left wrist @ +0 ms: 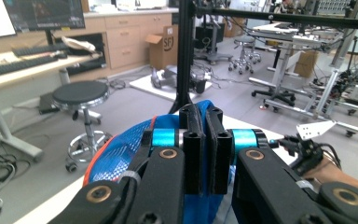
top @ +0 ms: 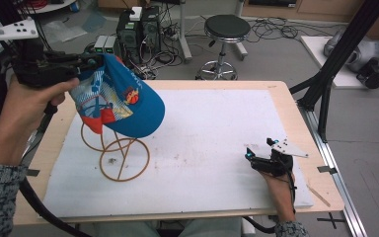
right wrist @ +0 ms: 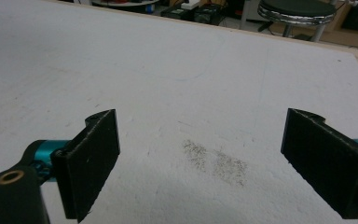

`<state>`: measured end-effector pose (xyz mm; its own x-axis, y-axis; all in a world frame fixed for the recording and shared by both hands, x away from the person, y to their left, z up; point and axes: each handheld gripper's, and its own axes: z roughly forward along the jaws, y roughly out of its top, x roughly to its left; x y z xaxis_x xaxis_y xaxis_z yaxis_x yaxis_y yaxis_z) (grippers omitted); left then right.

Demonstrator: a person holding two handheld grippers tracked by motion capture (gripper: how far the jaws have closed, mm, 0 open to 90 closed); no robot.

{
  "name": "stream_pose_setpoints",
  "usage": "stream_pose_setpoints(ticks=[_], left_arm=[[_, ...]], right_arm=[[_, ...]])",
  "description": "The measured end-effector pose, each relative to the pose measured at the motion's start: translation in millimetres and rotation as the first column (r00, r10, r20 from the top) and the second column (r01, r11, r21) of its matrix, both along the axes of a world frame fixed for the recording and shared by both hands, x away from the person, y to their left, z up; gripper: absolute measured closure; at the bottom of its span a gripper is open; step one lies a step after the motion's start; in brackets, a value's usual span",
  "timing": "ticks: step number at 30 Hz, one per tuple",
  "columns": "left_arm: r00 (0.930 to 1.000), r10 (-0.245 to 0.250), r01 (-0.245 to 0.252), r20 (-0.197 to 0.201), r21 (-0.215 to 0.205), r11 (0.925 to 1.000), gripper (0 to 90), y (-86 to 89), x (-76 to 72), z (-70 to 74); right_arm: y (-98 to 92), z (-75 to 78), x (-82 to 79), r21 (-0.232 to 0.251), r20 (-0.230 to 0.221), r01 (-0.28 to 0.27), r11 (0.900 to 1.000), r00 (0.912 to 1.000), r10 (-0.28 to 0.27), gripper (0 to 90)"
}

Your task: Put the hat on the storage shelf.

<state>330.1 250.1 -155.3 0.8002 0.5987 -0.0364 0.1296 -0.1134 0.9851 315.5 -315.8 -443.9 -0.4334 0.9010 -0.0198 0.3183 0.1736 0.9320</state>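
- White foam-topped table [top: 217, 148], cluttered lab floor beyond.
- Left gripper [top: 91, 61], raised, jaws clamped on blue printed cap [top: 121, 98] above copper wire stand [top: 121, 155].
- Right gripper [top: 256, 158] rests low on the table, jaws wide apart.

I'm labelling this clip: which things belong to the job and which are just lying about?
In the job:
- blue cap, held by the left gripper
- wire stand under the cap
- right gripper, open, resting on the white board

Lying about:
- stool
- computer towers
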Motion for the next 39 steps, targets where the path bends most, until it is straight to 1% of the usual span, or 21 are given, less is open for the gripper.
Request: stream_pose_setpoints(ticks=[2, 8, 10, 11, 12, 14, 22, 25, 26, 29, 30, 31, 32, 35, 36, 39], left_arm=[[0.9999, 0.0, 0.0, -0.014, 0.021, 0.9998, 86.3, 2.1, 0.0, -6.0], [0.9997, -0.001, 0.004, -0.025, 0.08, 0.9968, 85.3, 7.4, -3.0, -21.0], [0.9997, -0.005, 0.007, -0.024, 0.096, 0.9954, 85.1, 8.7, -4.4, -26.3], [0.9997, -0.005, 0.007, -0.024, 0.096, 0.9954, 85.0, 8.7, -4.4, -26.3], [0.9998, -0.001, 0.003, -0.019, 0.116, 0.9932, 85.0, 10.1, -5.8, -31.6], [0.9999, 0.003, -0.001, -0.015, 0.125, 0.9921, 85.1, 11.8, -6.9, -36.7], [0.9998, -0.006, 0.009, -0.021, 0.12, 0.9928, 85.2, 25.7, -8.5, -54.7], [0.9996, -0.013, 0.015, -0.023, 0.107, 0.9941, 85.2, 31.3, -7.2, -62.0], [0.9996, -0.013, 0.015, -0.023, 0.107, 0.9941, 85.2, 31.3, -7.2, -62.0], [0.9993, -0.021, 0.024, -0.031, 0.084, 0.9962, 85.2, 37.4, -4.6, -71.8], [0.9992, -0.027, 0.029, -0.03, 0.073, 0.9969, 85.2, 38.0, -3.8, -74.0], [0.999, -0.036, 0.038, -0.028, 0.063, 0.9973, 85.2, 38.4, -3.4, -76.0], [0.999, -0.036, 0.038, -0.028, 0.063, 0.9973, 85.2, 38.4, -3.4, -76.0], [0.9978, -0.064, 0.064, -0.017, 0.038, 0.9972, 85.2, 36.3, -4.0, -80.9], [0.9966, -0.08, 0.081, -0.017, 0.03, 0.9963, 85.3, 33.6, -4.7, -83.0], [0.9957, -0.092, 0.092, -0.015, 0.038, 0.995, 85.4, 29.0, -4.0, -86.2]], right_arm=[[0.4, 0.0, -0.1, 0.002, -0.004, 0.002, 1.0, 1.0, -0.002, 10.6], [-0.2, -0.3, 0.4, -0.004, -0.005, 0.001, 1.0, 1.0, -0.001, 10.5], [-0.2, -0.5, 0.6, -0.007, -0.005, 0.0, 1.0, 1.0, 0.0, 10.5], [-0.2, -0.6, 0.8, -0.008, -0.005, 0.0, 1.0, 1.0, 0.0, 10.6], [-0.2, -0.6, 0.9, -0.009, -0.004, 0.0, 1.0, 1.0, 0.0, 10.5], [-0.1, -0.6, 0.8, -0.008, -0.005, -0.001, 1.0, 1.0, 0.001, 10.6], [0.5, -0.9, 0.8, -0.006, -0.013, 0.0, 1.0, 0.9999, 0.0, 10.6], [0.6, -1.0, 0.9, -0.011, -0.012, 0.0, 1.0, 0.9999, -0.001, 10.6], [0.6, -1.0, 0.9, -0.011, -0.012, 0.0, 1.0, 0.9999, -0.001, 10.6], [0.5, -1.1, 1.0, -0.012, -0.014, 0.001, 1.0, 0.9999, -0.001, 10.6], [1.1, -1.2, 0.6, -0.008, -0.021, 0.001, 1.0, 0.9998, -0.001, 10.5], [1.2, -1.4, 0.9, -0.011, -0.019, -0.002, 1.0, 0.9998, 0.001, 10.5], [1.5, -1.5, 1.0, -0.012, -0.019, -0.001, 1.0, 0.9998, 0.001, 10.6], [1.5, -1.6, 1.1, -0.016, -0.02, -0.002, 1.0, 0.9998, 0.002, 10.6], [2.0, -1.6, 0.9, -0.015, -0.021, -0.001, 1.0, 0.9998, 0.001, 10.5], [2.3, -2.0, 1.2, -0.018, -0.023, -0.004, 1.0, 0.9997, 0.003, 10.6]])
